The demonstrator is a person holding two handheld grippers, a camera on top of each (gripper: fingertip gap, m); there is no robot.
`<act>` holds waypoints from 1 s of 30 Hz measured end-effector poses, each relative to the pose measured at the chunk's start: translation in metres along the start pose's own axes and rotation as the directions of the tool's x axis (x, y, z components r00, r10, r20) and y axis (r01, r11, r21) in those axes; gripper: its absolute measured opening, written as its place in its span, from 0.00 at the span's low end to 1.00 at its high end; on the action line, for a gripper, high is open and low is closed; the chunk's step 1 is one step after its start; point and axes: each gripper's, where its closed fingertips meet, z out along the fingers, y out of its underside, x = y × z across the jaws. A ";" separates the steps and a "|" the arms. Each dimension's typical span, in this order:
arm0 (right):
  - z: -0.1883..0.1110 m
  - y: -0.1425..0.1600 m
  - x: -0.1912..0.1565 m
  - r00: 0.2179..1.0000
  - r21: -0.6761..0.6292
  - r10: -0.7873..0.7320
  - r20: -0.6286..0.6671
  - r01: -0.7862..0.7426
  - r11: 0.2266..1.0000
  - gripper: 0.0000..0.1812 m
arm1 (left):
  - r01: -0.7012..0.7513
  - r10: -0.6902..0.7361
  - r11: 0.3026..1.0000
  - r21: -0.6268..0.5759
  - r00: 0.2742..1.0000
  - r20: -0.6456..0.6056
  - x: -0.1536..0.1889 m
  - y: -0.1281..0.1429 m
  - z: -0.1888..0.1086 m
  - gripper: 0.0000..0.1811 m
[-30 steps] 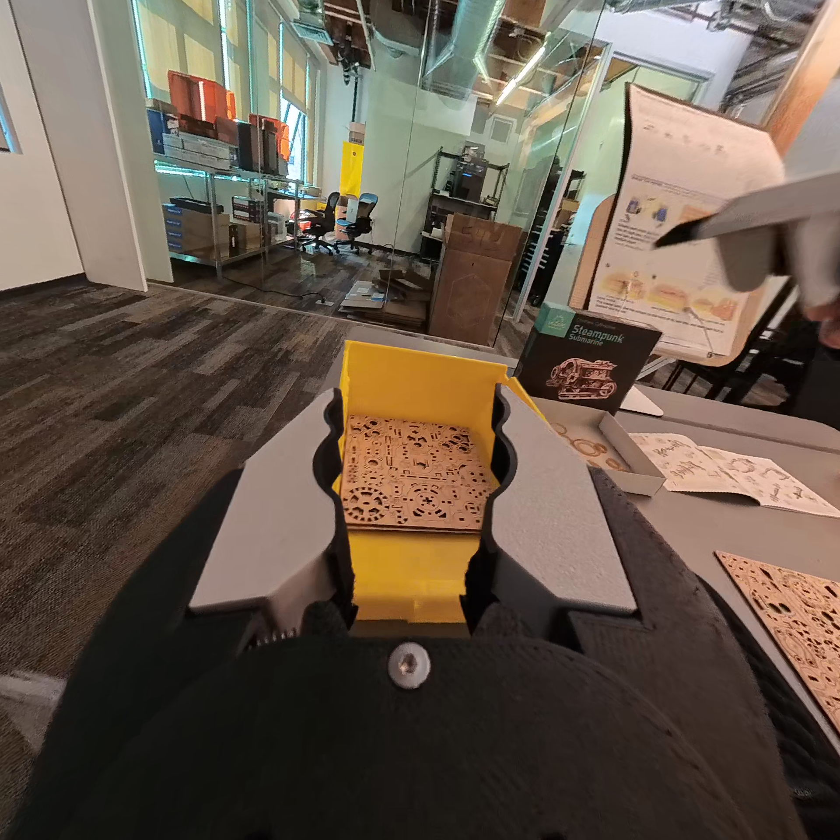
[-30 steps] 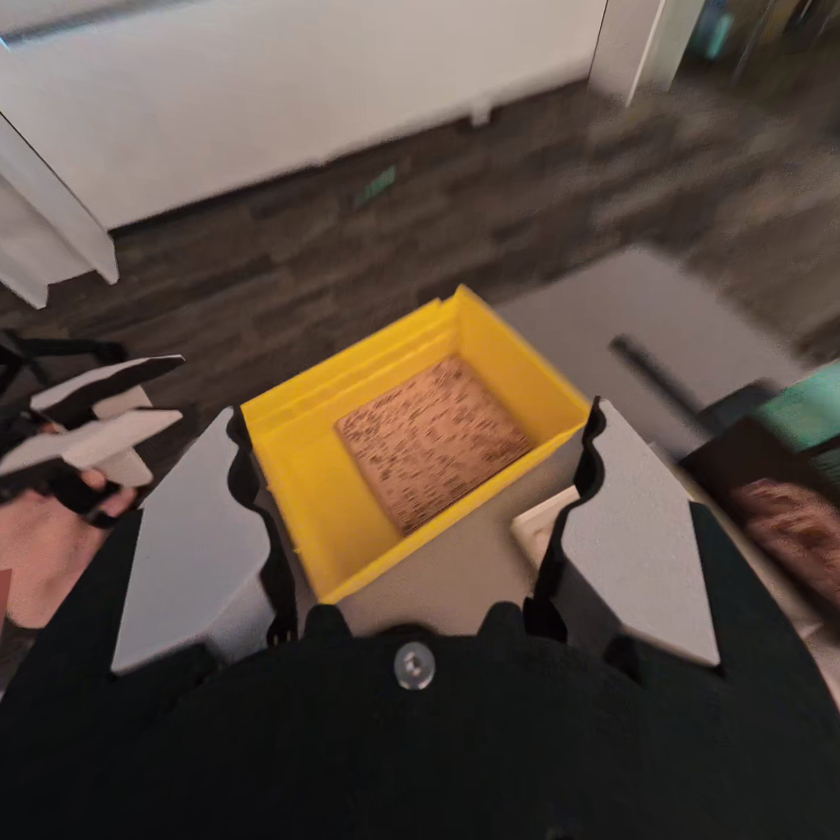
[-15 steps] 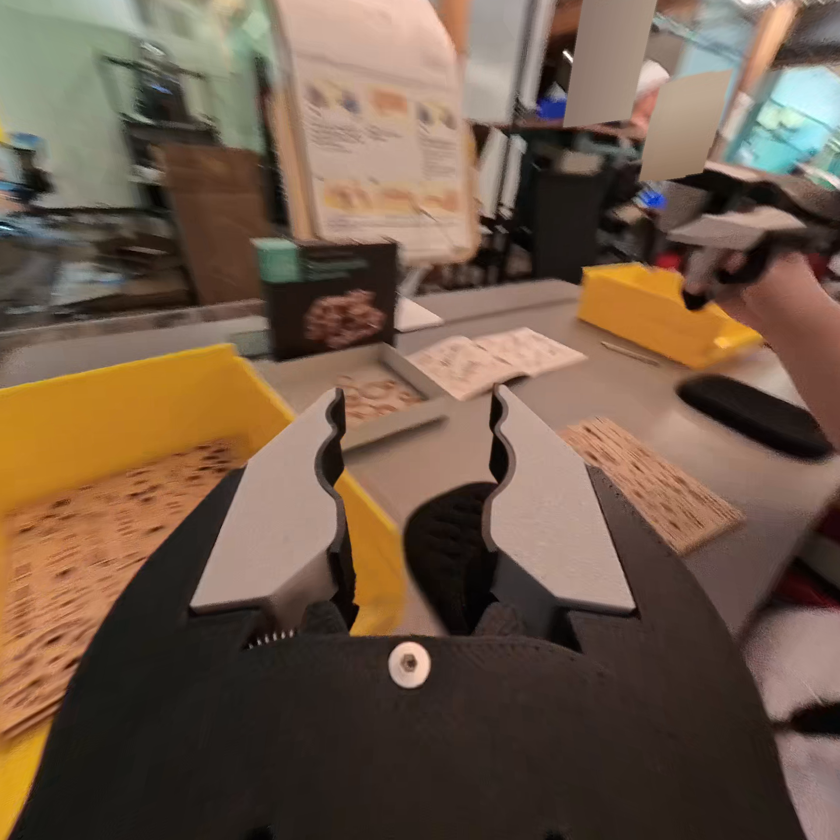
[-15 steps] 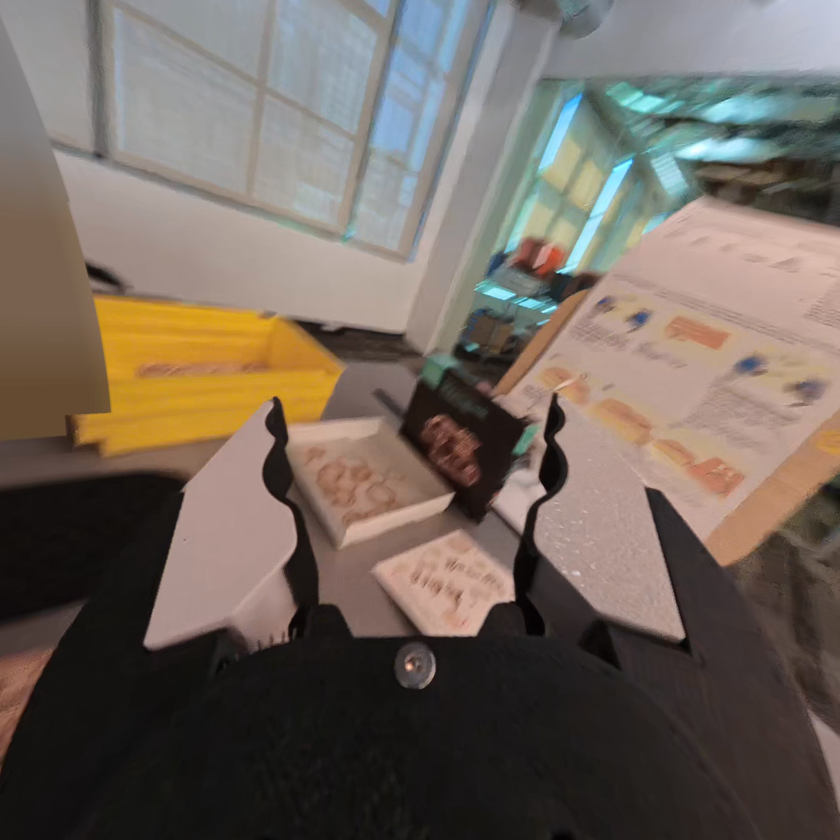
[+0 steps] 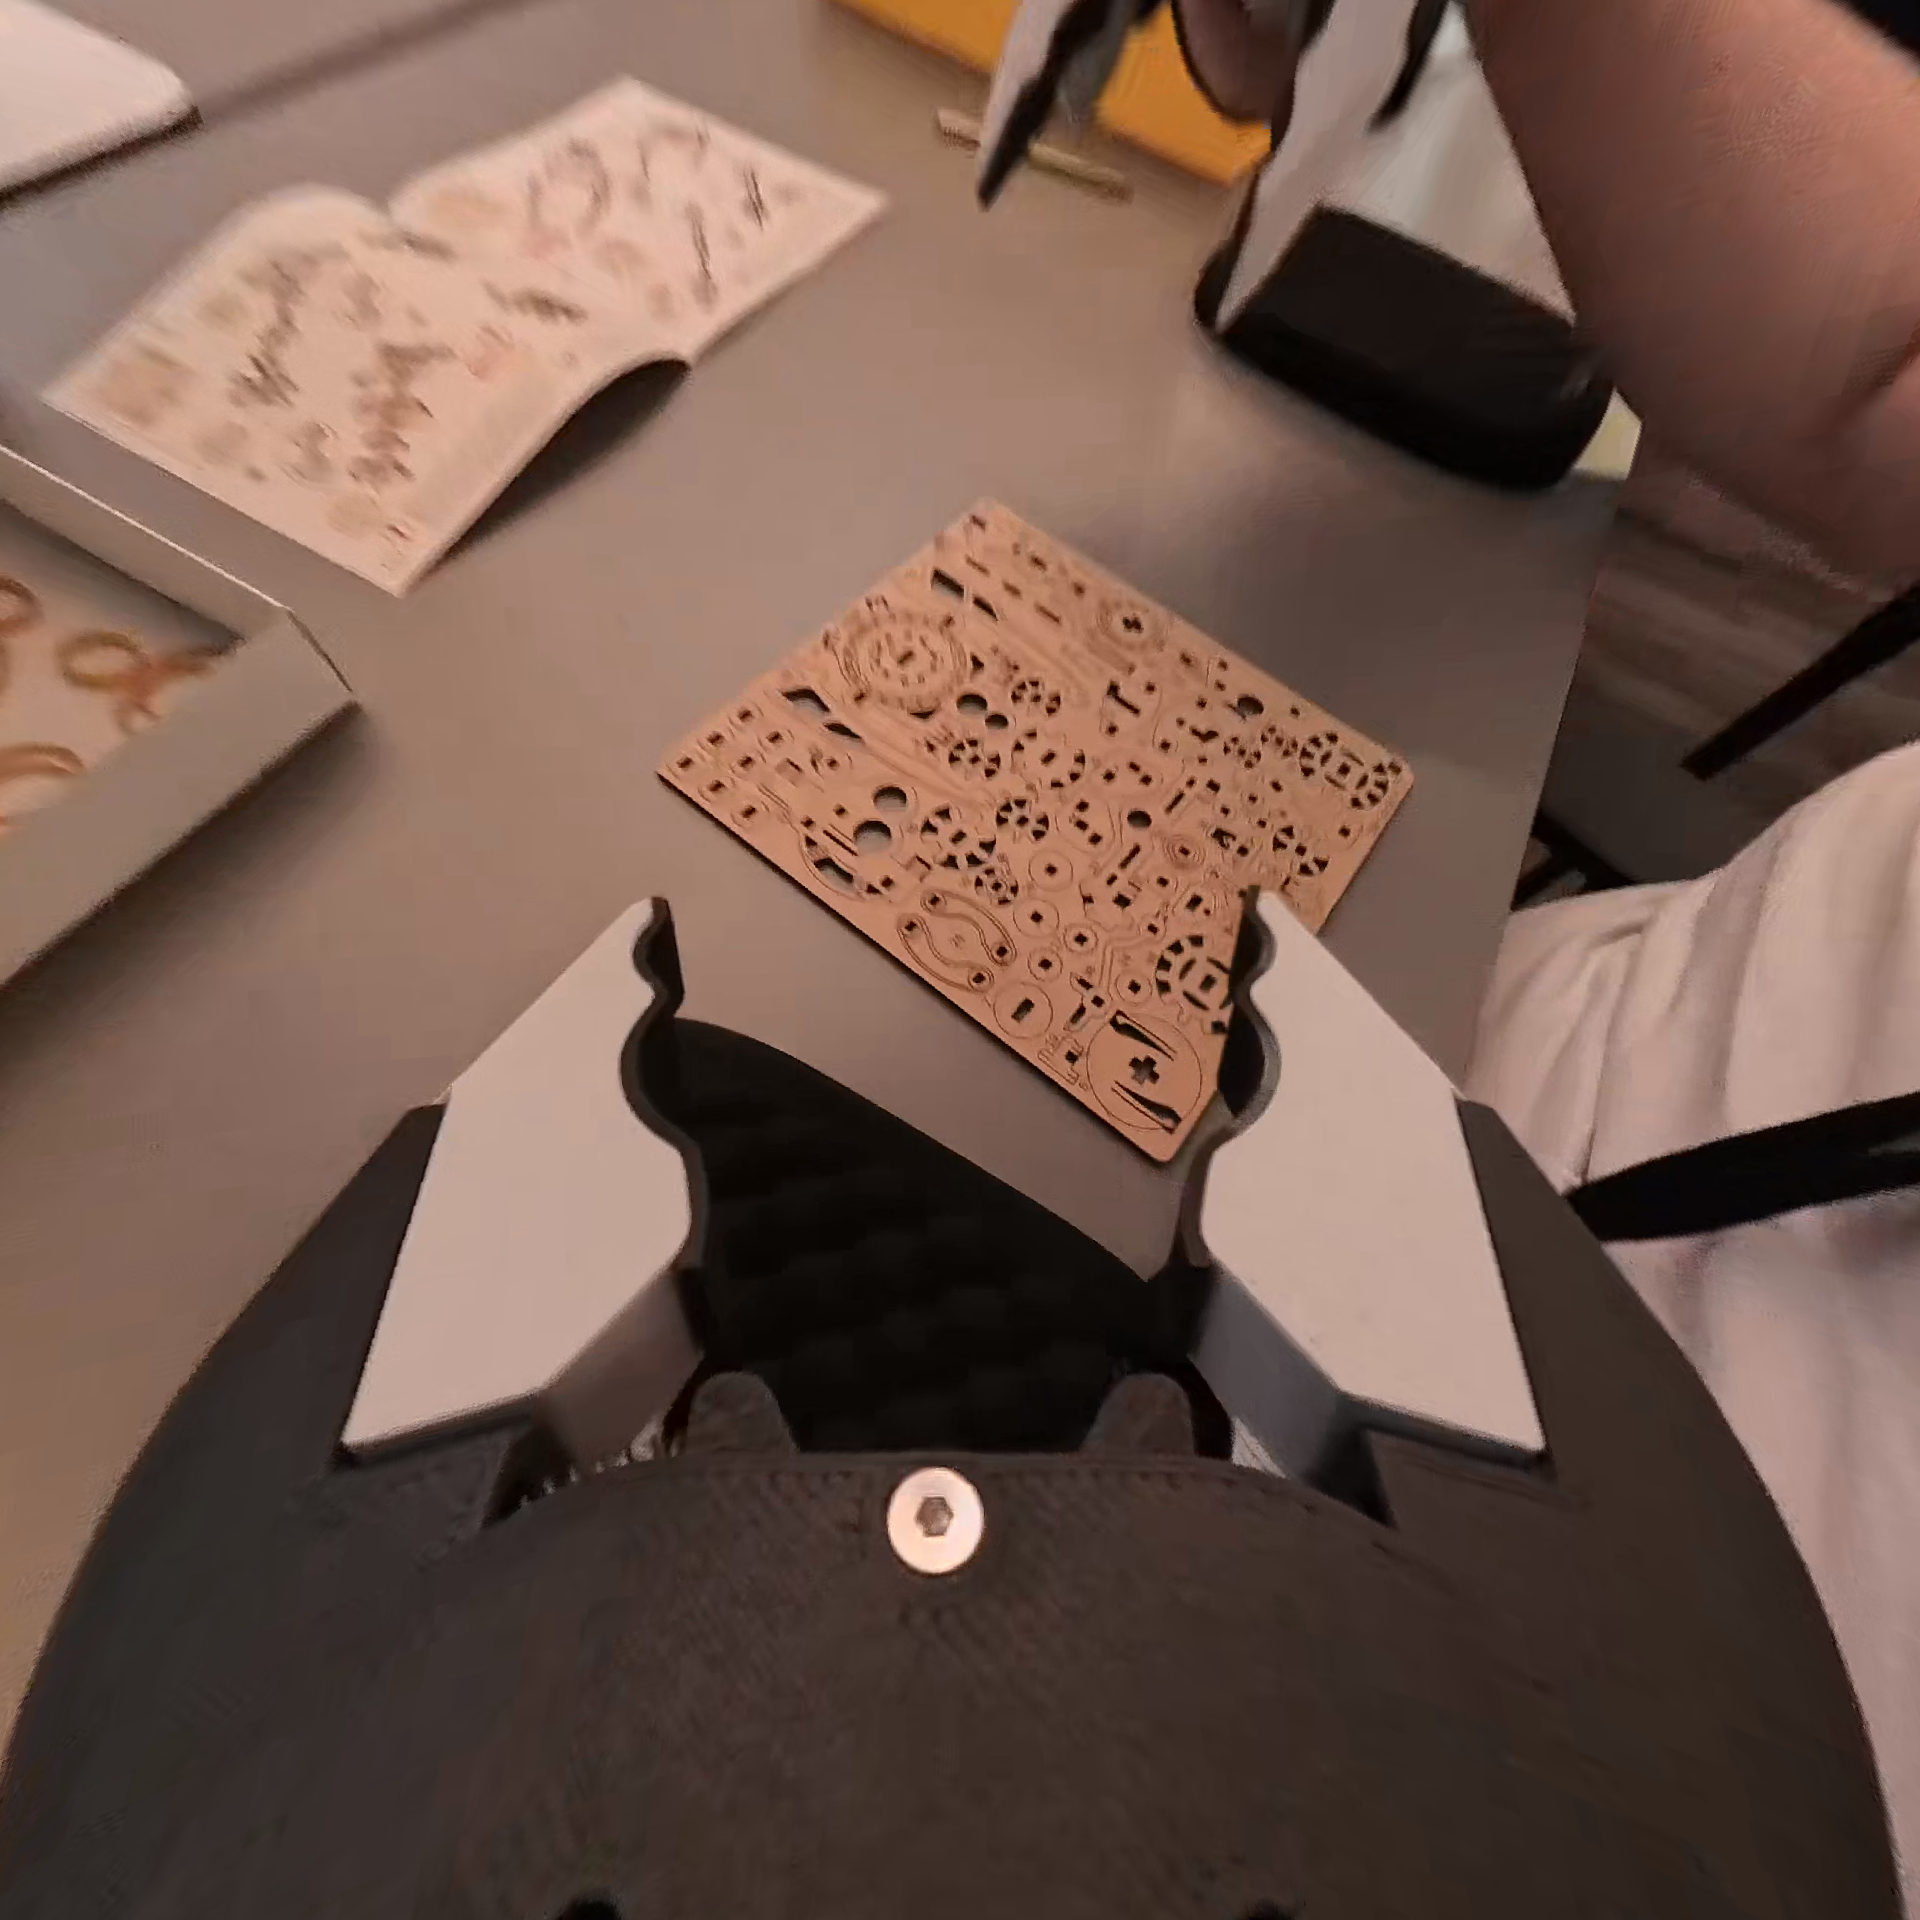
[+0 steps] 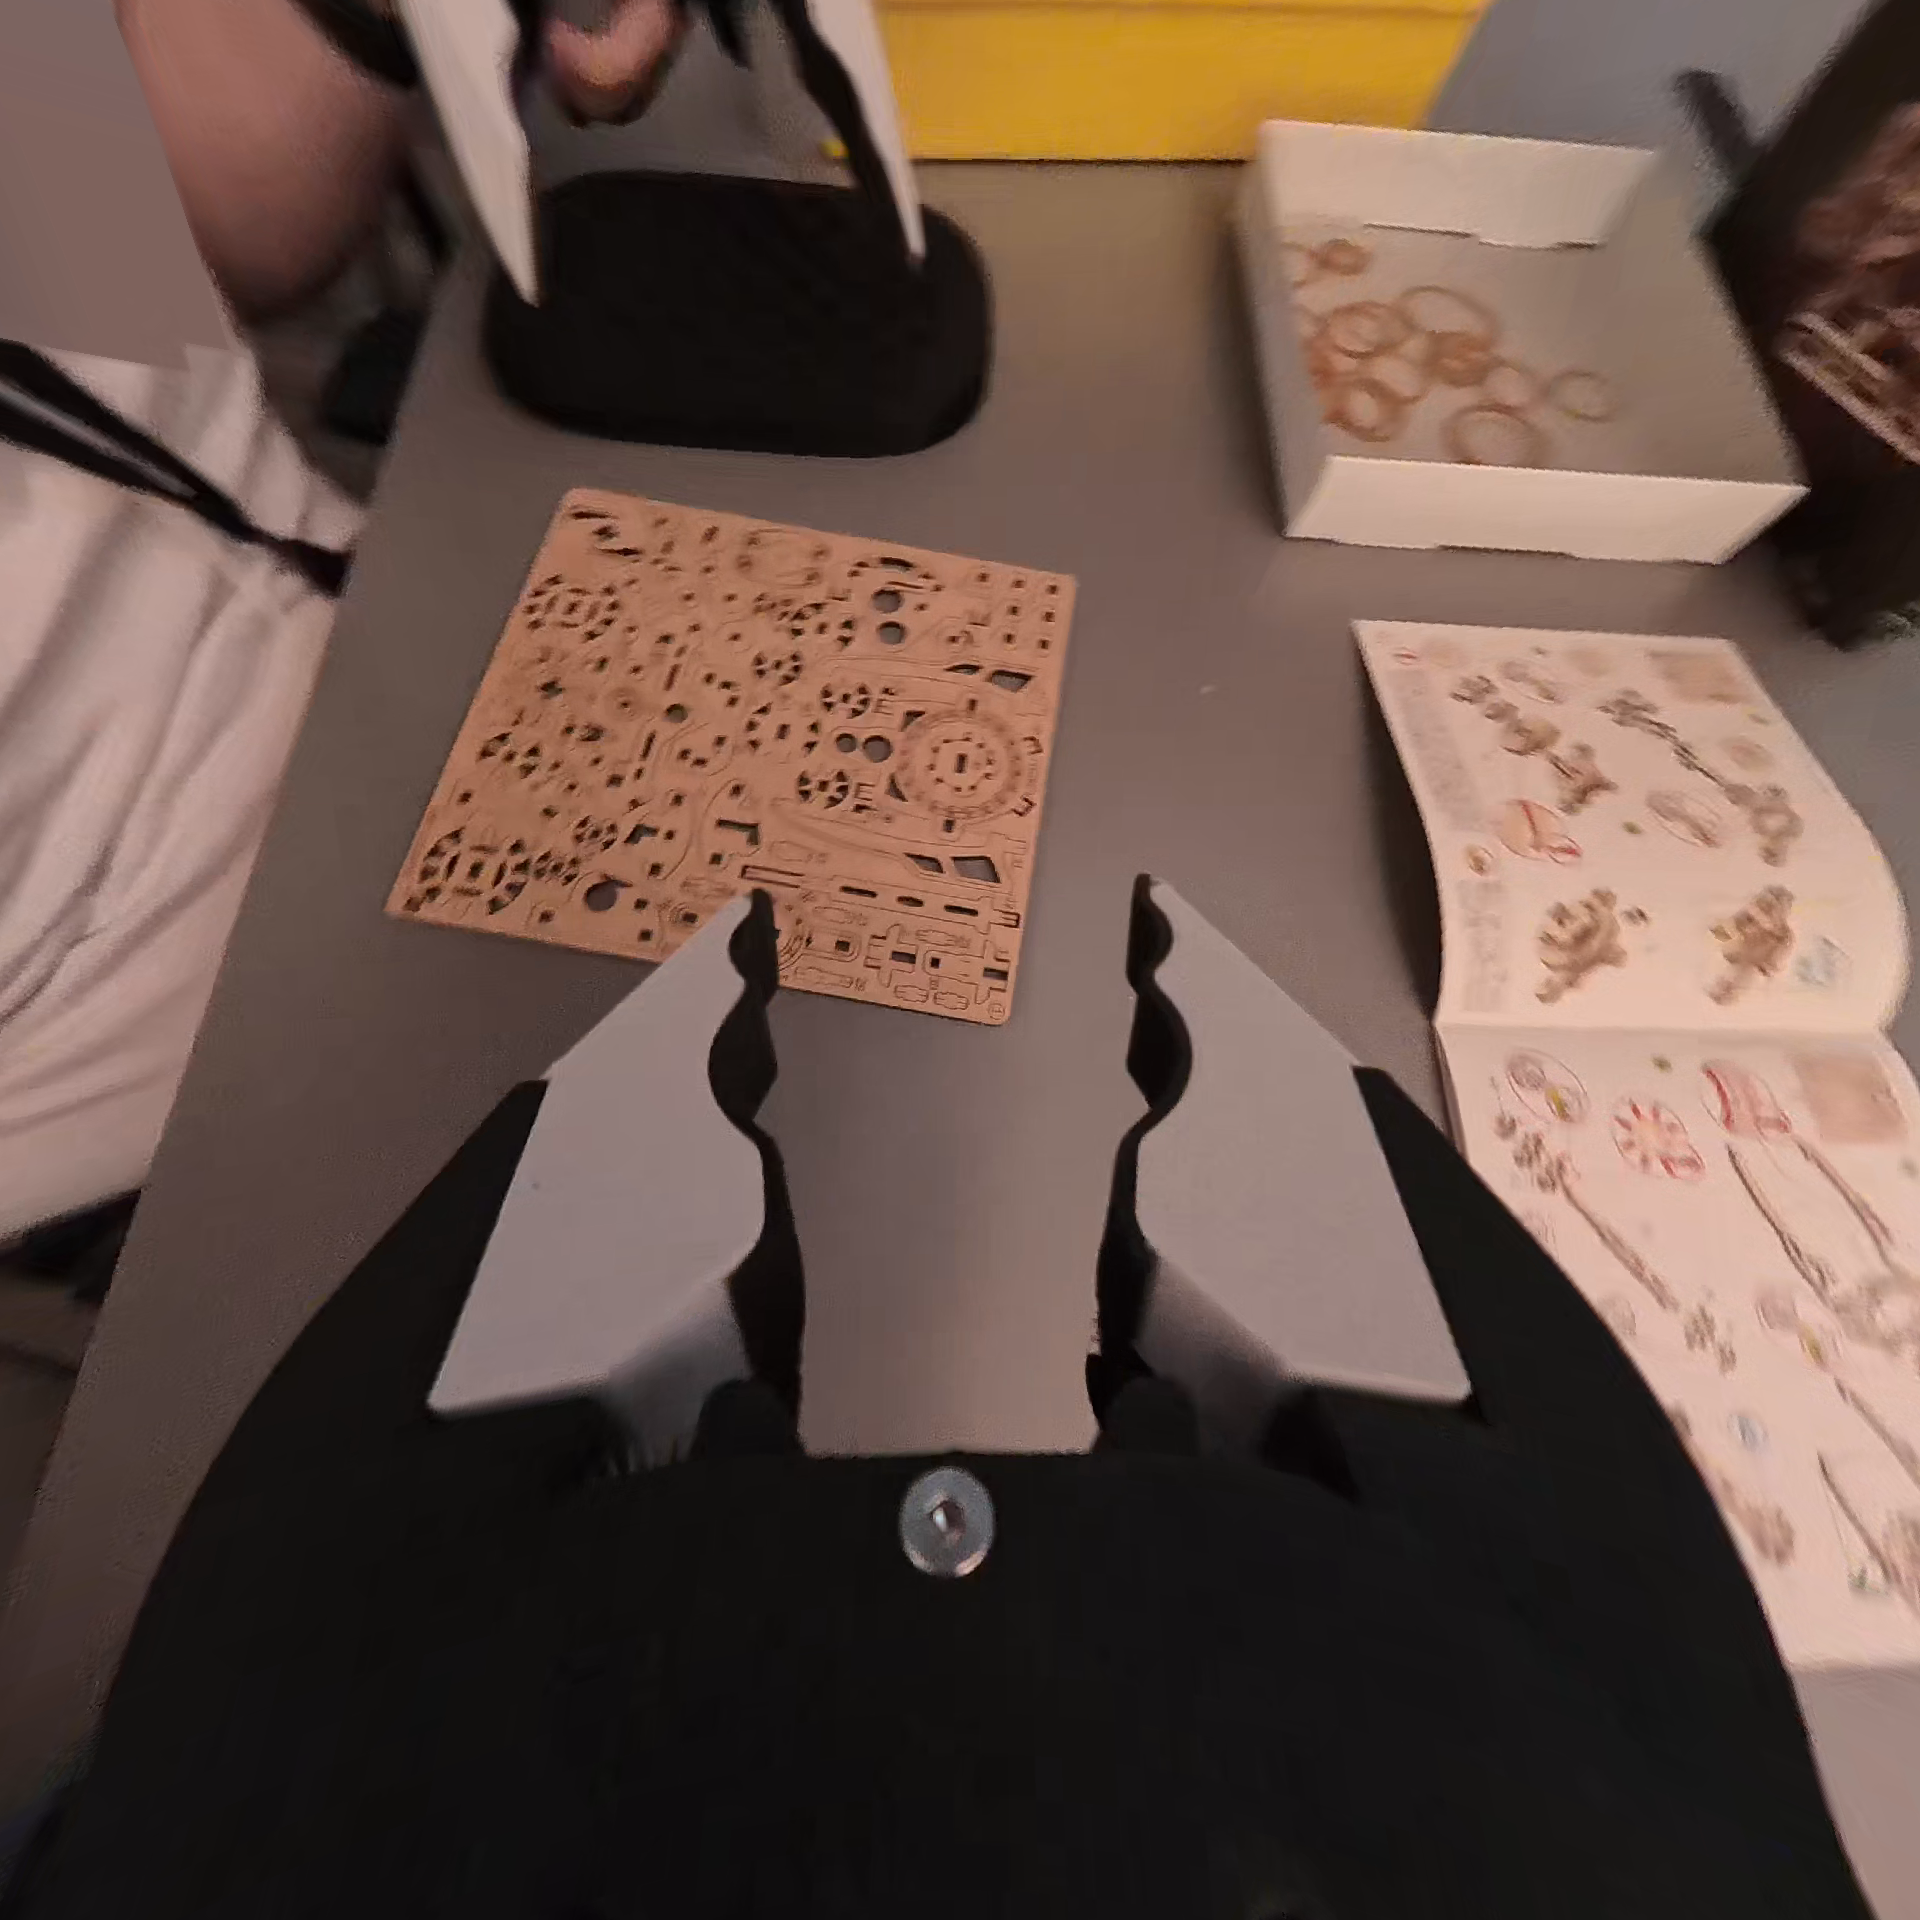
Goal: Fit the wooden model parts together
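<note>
Approach step: left gripper point(image 5: 956, 925) and right gripper point(image 6: 951, 902) hover with jaws released and empty over the sheet point(image 6: 748, 748) lying flat on the table point(image 6: 1174, 644); next, probably free a part.

We see the wooden parts sheet point(image 6: 743, 758) lying flat on the table point(image 6: 1195, 644), near the edge where a person point(image 6: 114, 748) sits. In the right wrist view, the open instruction booklet point(image 6: 1662, 1039) lies to the sheet's right, well apart from it. Behind the booklet sits an open shallow box point(image 6: 1496, 353) with wooden rings point(image 6: 1423, 353) in it. A bin point(image 6: 1164, 83) stands at the far edge, behind a pad point(image 6: 738, 322) that lies just beyond the sheet. In the left wrist view, the sheet point(image 5: 1049, 810) lies ahead, the booklet point(image 5: 457, 312) to its far left, a second pad point(image 5: 904, 1226) near us.
</note>
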 end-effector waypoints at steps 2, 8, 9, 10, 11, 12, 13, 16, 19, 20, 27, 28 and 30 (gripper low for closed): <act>0.001 -0.001 0.006 0.996 -0.003 -0.022 0.090 0.022 1.000 0.33 | 0.004 -0.005 0.998 -0.065 1.000 -0.018 0.005 0.010 0.011 0.58; 0.026 0.011 0.032 0.987 0.050 -0.030 0.157 0.023 0.999 0.28 | -0.003 0.027 0.964 -0.264 0.996 0.087 0.007 0.036 0.033 0.59; 0.029 0.013 0.030 0.987 0.081 -0.017 0.161 0.004 0.997 0.28 | 0.001 0.032 0.955 -0.295 0.994 0.106 0.007 0.040 0.035 0.59; 0.030 0.016 0.024 0.982 0.102 -0.002 0.189 -0.017 0.995 0.28 | 0.002 0.036 0.946 -0.324 0.993 0.112 0.009 0.044 0.036 0.59; 0.030 0.021 0.017 0.977 0.100 -0.002 0.212 -0.020 0.995 0.28 | 0.002 0.037 0.939 -0.345 0.994 0.107 0.012 0.048 0.038 0.59; 0.030 0.028 0.014 0.977 0.081 -0.013 0.212 -0.004 0.997 0.28 | 0.001 0.037 0.935 -0.354 0.994 0.101 0.015 0.050 0.039 0.59; 0.030 0.034 0.015 0.979 0.063 -0.023 0.202 0.011 0.998 0.28 | -0.003 0.039 0.934 -0.357 0.995 0.093 0.017 0.051 0.040 0.59; 0.031 0.032 0.018 0.975 0.090 0.015 0.220 -0.035 0.995 0.28 | -0.010 0.030 0.933 -0.361 0.998 0.049 0.026 0.053 0.041 0.62; 0.029 0.028 0.019 0.972 0.125 0.035 0.234 -0.065 0.990 0.27 | -0.030 0.044 0.920 -0.391 0.999 0.027 0.030 0.059 0.042 0.67; 0.028 0.027 0.020 0.974 0.132 0.032 0.225 -0.063 0.989 0.27 | -0.039 0.058 0.913 -0.405 0.998 0.034 0.029 0.062 0.043 0.67; 0.021 0.014 0.025 0.976 0.207 0.046 0.213 -0.091 0.974 0.27 | -0.083 0.129 0.909 -0.409 0.988 0.087 0.026 0.063 0.049 0.66; 0.020 0.012 0.026 0.976 0.218 0.052 0.214 -0.099 0.971 0.27 | -0.082 0.128 0.912 -0.402 0.988 0.090 0.026 0.063 0.049 0.66; 0.017 0.009 0.028 0.975 0.243 0.065 0.214 -0.118 0.963 0.27 | -0.078 0.125 0.915 -0.395 0.988 0.095 0.026 0.063 0.050 0.66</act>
